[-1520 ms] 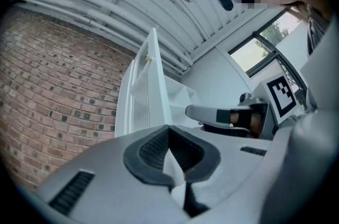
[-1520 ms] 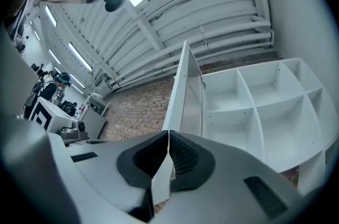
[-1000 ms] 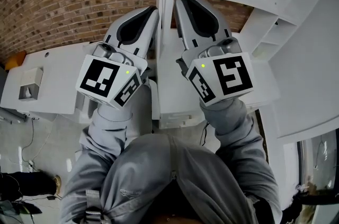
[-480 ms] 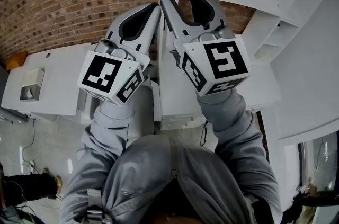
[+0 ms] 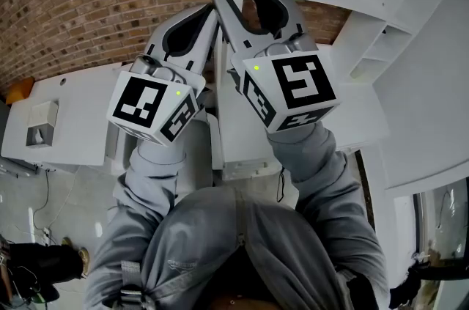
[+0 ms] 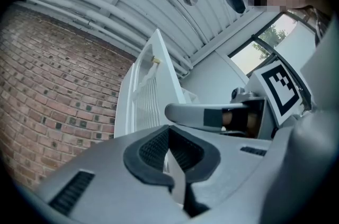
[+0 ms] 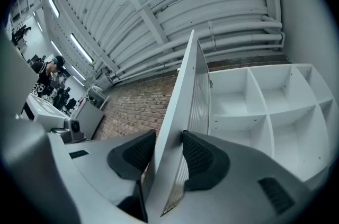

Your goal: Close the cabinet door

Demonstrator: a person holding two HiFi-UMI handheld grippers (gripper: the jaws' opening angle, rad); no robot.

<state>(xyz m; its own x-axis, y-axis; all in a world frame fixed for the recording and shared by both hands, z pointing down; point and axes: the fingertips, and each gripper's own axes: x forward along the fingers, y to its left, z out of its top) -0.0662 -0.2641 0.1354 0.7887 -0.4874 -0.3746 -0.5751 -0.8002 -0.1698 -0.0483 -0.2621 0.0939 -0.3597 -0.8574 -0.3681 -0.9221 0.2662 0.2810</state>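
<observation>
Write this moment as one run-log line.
left gripper: shut | right gripper: jaws just opening, cabinet door edge between them | status: door not closed

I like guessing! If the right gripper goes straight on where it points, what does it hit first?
Probably the cabinet door: its edge already stands between the fingers of the right gripper, which have just been opening, so it would slide deeper in.

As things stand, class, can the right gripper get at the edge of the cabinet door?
Probably yes: the right gripper has just been opening its jaws, which now stand on either side of the edge of the cabinet door, with nothing else between them.
</observation>
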